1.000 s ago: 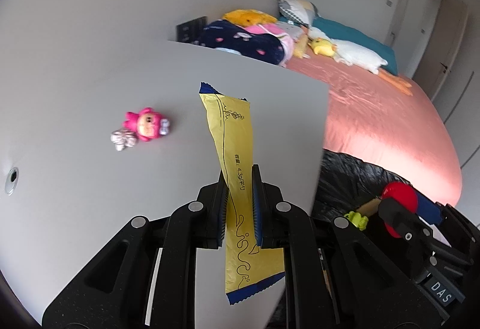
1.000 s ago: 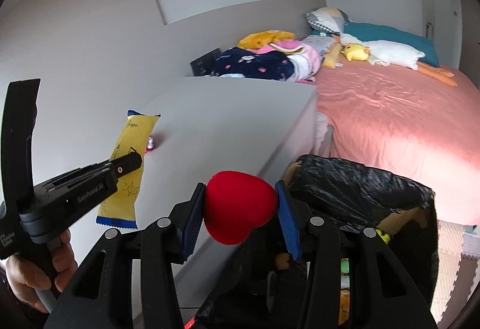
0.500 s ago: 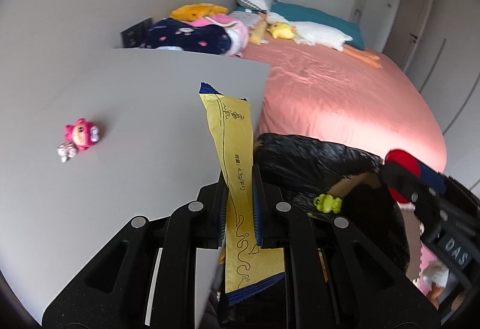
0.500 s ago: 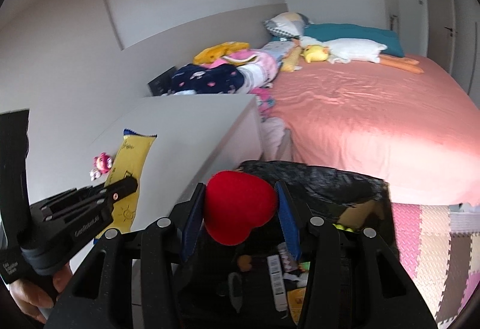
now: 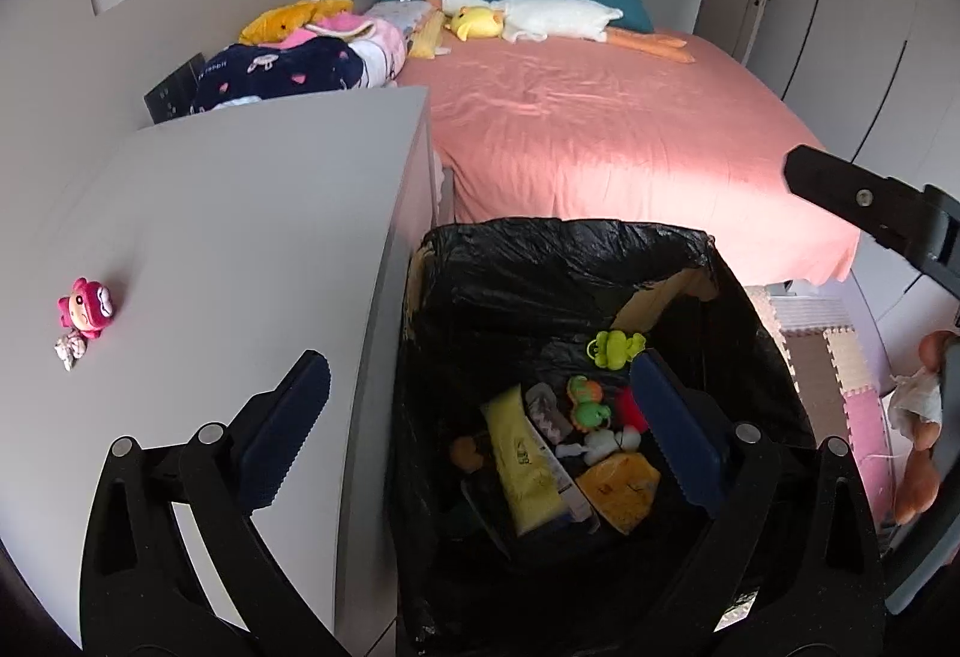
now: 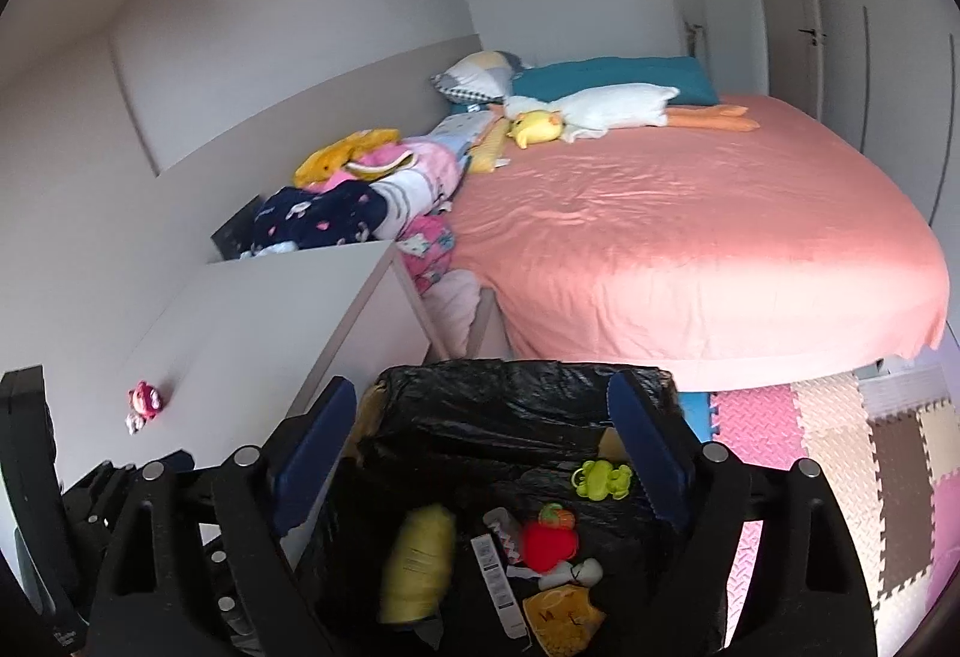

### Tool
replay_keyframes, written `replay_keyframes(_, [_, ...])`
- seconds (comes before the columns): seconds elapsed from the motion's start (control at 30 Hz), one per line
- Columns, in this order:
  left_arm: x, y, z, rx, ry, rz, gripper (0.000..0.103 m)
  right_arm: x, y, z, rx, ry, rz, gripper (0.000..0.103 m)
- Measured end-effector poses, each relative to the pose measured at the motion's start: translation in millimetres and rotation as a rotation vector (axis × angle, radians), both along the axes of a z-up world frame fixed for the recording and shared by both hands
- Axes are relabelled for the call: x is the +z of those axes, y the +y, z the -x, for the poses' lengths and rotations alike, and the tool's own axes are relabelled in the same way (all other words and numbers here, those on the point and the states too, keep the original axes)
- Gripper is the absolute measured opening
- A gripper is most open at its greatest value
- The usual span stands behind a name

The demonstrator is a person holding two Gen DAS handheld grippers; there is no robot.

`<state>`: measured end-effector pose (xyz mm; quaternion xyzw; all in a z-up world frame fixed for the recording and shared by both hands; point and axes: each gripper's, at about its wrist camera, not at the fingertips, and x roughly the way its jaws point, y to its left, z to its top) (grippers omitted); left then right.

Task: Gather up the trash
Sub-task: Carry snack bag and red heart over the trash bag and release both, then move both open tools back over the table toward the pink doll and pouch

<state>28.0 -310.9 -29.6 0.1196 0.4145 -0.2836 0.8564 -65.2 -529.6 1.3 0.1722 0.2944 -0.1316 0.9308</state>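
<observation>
A bin lined with a black bag stands beside the white cabinet. My left gripper is open and empty above the bin. The yellow wrapper lies inside it, blurred in the right wrist view. My right gripper is open and empty over the bin. The red heart-shaped toy lies inside among several small toys, including a green frog.
A pink doll with a small silver piece sits on the white cabinet top. A bed with a pink sheet and soft toys is behind the bin. Foam floor mats lie to the right.
Both grippers moved over the bin and opened. The yellow wrapper dropped from the left gripper and the red heart toy from the right gripper into the bin.
</observation>
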Motion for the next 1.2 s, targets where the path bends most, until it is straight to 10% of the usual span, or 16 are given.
replay_keyframes(1.2, [1.2, 76.4, -29.9, 0.172, -0.026, -0.007, 0.097, -16.6, 82.2, -53.7, 0.196, 0.048, -0.020, 0.086])
